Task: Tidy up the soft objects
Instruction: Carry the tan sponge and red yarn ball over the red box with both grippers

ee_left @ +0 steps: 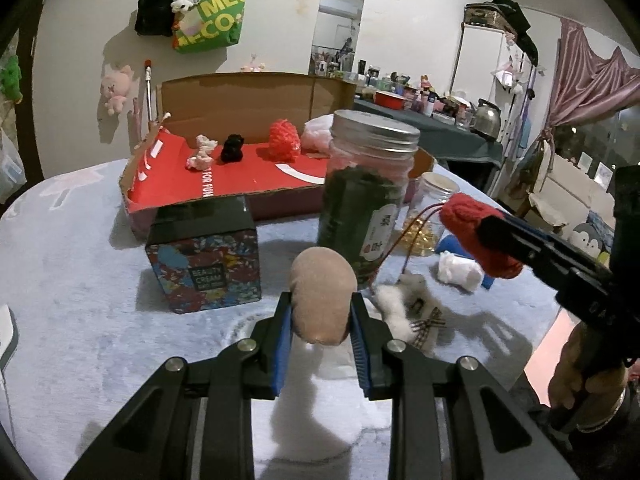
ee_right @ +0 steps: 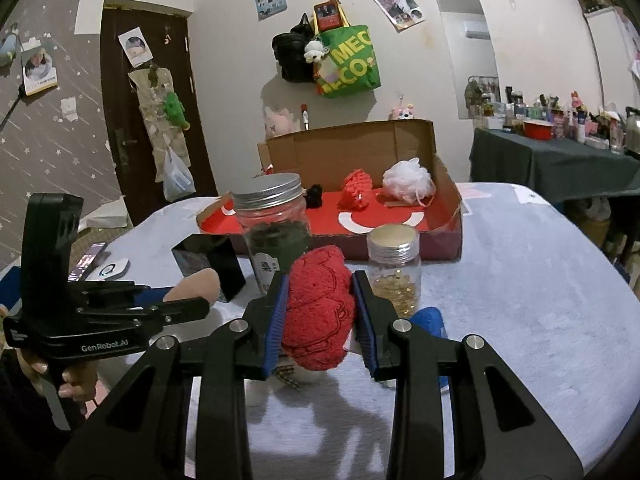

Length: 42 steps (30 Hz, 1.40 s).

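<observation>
Two soft things are held above the tabletop at once, and that doubling is where the trouble could start. On the left, the left gripper has its fingers clamped on a beige pouf, which bulges up past the pads; held that far out at the tips, it might squirt free if the squeeze eases. Just left of it stands a patterned tin, and directly beyond it a tall jar of dark leaves with a metal lid. A straight push toward the far cardboard box would probably knock that jar, so the pouf likely needs lifting over it or swinging around. Further right, the right gripper has its fingers pressed onto a red knitted piece, with thin cords trailing from it in the left view; those cords could snag on the small jar of gold bits just beside it. A white fluffy toy with a checked bow lies on the tabletop under both tools, and a dropped piece would land on it. Both tools sit near each other, so their paths to the box may cross.
</observation>
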### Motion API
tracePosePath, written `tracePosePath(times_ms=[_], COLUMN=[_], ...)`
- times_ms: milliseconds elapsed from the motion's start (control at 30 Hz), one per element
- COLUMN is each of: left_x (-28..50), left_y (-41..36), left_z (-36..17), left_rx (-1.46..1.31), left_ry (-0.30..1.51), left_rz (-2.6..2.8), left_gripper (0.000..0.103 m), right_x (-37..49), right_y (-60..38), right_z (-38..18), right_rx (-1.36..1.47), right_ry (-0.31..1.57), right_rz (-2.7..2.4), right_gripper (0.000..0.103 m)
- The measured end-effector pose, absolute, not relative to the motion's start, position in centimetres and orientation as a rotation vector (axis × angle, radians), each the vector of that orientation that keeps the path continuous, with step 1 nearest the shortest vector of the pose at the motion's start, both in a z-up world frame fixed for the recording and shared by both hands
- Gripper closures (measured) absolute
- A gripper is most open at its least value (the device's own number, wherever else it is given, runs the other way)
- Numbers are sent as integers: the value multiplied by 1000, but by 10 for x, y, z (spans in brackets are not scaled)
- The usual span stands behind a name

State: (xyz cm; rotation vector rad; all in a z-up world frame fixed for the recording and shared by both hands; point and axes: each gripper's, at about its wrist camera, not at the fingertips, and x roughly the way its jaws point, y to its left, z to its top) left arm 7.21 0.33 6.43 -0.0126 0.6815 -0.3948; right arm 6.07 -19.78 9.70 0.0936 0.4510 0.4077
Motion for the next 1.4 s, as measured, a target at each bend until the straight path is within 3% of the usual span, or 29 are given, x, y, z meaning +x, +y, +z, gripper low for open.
tracePosePath(times_ms=[733, 1400], left_x=[77, 72], left_y=[-10, 65], left_z=[43, 51], left_rx=[-68, -83], left_ry=[751, 750], left_rz=[-486, -316], left_gripper=[75, 75], right_x=[72, 76], right_y=[-186, -235], right_z=[62, 71], right_rx=[133, 219], right_ry=[557, 572], right_rz=[453, 411], right_gripper=[73, 73])
